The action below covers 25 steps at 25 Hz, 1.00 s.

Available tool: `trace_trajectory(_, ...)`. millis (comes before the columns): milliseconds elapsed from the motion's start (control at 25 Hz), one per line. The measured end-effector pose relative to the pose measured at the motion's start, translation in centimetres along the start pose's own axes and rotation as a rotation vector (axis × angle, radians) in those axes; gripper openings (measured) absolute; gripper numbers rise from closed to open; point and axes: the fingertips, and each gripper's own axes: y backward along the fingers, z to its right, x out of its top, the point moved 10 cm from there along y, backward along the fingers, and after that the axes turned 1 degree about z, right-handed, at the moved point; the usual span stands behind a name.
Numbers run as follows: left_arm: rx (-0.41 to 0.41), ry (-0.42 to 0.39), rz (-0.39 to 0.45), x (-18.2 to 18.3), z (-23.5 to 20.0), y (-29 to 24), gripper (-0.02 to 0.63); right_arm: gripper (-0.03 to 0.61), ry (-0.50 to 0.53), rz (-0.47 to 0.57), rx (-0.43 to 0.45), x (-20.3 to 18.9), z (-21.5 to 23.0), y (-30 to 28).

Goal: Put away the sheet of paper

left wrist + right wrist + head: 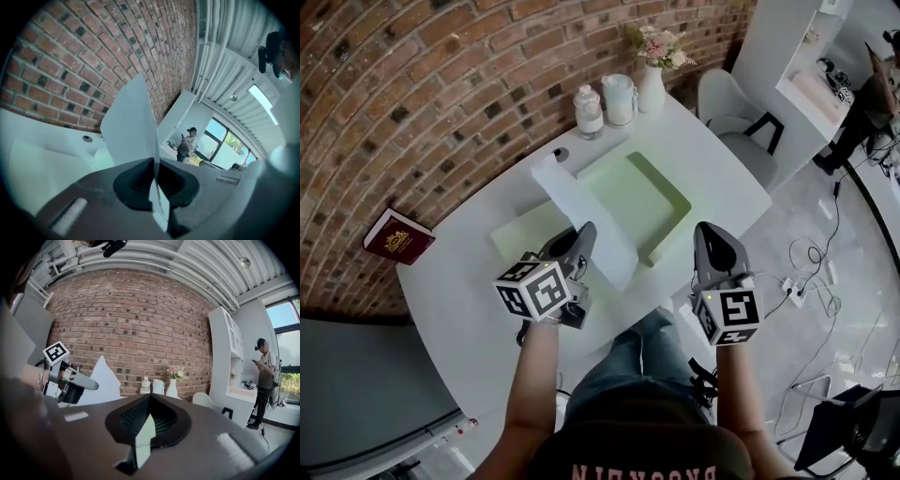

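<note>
Where the white table meets the brick wall at its far left edge, a red book lies flat. Right of it, a pale green panel rests on the table, and the left tongs hang just above the panel's right end. The left tongs are clamped tight on the sheet of paper, gripping it at its left edge. In the left gripper view the sheet passes between the closed tongs and rises from them on edge towards the brick wall. From the head view the paper runs from near the person to far left, over the left part of the pale green tray. At the far side of the table stand a jar, a jug and a vase with flowers. The right tongs hover just right of the tray's near right corner, well apart from the paper. They are closed on nothing: the right gripper view shows their tips meeting, with the sheet far off to the left.
</note>
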Motion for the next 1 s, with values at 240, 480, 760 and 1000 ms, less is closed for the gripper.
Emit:
trace_trajectory(240, 0.037, 0.119, -0.07, -2.4, -2.4, -1.0, -0.003, 0.0, 0.0, -0.026, 0.027, -0.8, 0.4, -1.6)
trace_trajectory(480, 0.097, 0.209, -0.128, -4.4, -4.6, -1.2, -0.003, 0.0, -0.009, -0.078, 0.051, -2.4, 0.8, -2.4)
trace_trajectory(760, 0.181, 0.365, -0.198, -6.6, -7.9, -1.2, -0.003, 0.0, -0.006, -0.102, 0.091, -3.4, 0.5, -3.0)
trace_trajectory(1000, 0.261, 0.461, -0.226, -7.6, -9.9, -1.4, -0.003, 0.0, -0.001, -0.106, 0.108, -3.4, 0.6, -3.5)
